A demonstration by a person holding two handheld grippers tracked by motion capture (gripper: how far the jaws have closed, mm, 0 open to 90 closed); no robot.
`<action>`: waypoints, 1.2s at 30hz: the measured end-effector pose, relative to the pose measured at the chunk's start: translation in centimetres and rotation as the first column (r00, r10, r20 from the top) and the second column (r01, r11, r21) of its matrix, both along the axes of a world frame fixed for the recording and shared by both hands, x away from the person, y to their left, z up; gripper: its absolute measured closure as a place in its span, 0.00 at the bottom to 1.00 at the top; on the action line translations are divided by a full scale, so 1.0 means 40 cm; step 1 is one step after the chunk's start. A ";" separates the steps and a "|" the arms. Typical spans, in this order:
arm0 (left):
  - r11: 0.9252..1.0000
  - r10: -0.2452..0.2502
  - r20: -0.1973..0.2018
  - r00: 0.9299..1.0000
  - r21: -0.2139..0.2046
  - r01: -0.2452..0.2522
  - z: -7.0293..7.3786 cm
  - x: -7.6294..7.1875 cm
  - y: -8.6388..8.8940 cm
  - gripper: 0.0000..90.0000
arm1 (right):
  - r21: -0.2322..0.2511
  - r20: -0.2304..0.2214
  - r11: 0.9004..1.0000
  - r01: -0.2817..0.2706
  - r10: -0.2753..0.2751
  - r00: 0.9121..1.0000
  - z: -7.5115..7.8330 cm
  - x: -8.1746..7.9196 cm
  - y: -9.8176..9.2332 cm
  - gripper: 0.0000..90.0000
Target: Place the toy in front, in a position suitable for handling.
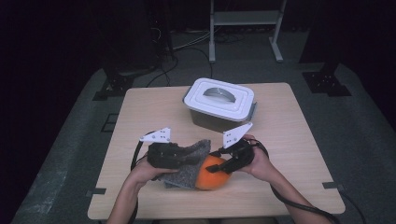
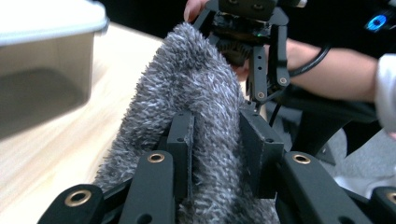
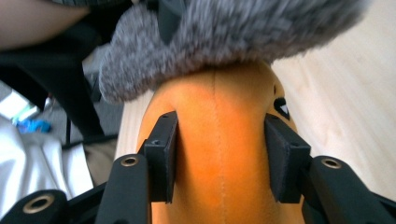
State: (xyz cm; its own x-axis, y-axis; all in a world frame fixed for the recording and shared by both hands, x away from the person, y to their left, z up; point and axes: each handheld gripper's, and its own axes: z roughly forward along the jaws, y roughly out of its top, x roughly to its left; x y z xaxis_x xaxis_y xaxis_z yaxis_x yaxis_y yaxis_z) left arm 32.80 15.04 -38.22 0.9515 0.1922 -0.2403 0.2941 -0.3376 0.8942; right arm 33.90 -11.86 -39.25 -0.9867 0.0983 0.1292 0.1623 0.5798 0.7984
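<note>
A grey fuzzy cloth (image 1: 197, 149) lies partly over an orange plush toy (image 1: 211, 177) near the front of the wooden table (image 1: 289, 140). My left gripper (image 1: 184, 157) is shut on the cloth; in the left gripper view its pads (image 2: 183, 140) pinch a thick fold of the grey cloth (image 2: 196, 84). My right gripper (image 1: 219, 166) comes in from the right. In the right gripper view its pads (image 3: 161, 154) press on both sides of the orange toy (image 3: 219, 116), with the grey cloth (image 3: 233, 32) draped across the toy's far end. A small black mark shows on the toy's right side.
A white-lidded plastic container (image 1: 219, 100) stands closed at the back middle of the table, and its wall (image 2: 42, 60) shows at the left in the left gripper view. Dark floor with cables and a white frame stand lies beyond the table.
</note>
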 end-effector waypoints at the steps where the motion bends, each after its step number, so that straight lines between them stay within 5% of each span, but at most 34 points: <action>1: 1.000 0.000 0.000 1.000 0.000 0.000 0.000 0.000 0.000 0.74 | -0.012 -0.004 1.000 -0.008 0.008 1.000 -0.009 0.000 0.002 0.56; 2: 1.000 -0.005 -0.015 1.000 0.010 0.005 -0.022 0.005 -0.004 0.74 | 0.001 -0.013 1.000 -0.020 0.020 1.000 -0.018 0.001 -0.003 0.56; 8: 0.999 0.007 -0.001 1.000 0.034 -0.007 -0.017 0.006 -0.010 0.74 | 0.003 -0.009 1.000 -0.009 0.009 1.000 -0.025 0.001 -0.053 0.55; 16: 0.999 -0.018 -0.035 0.999 0.029 0.019 -0.039 0.009 -0.044 0.74 | 0.017 -0.038 0.996 0.085 -0.084 0.996 -0.045 0.001 -0.155 0.48; 20: 0.999 -0.015 -0.039 0.999 0.029 0.017 -0.041 0.009 -0.052 0.74 | -0.020 -0.035 0.991 0.129 -0.129 0.991 -0.030 -0.011 -0.160 0.43; 28: 0.999 -0.035 -0.043 0.998 0.031 0.036 -0.042 0.004 -0.068 0.74 | -0.003 0.023 0.987 0.163 -0.163 0.986 -0.007 -0.063 -0.131 0.28; 36: 0.997 -0.068 -0.017 0.998 0.021 0.069 -0.026 -0.012 -0.081 0.73 | 0.015 -0.008 0.988 0.152 -0.152 0.988 -0.033 -0.056 -0.113 0.39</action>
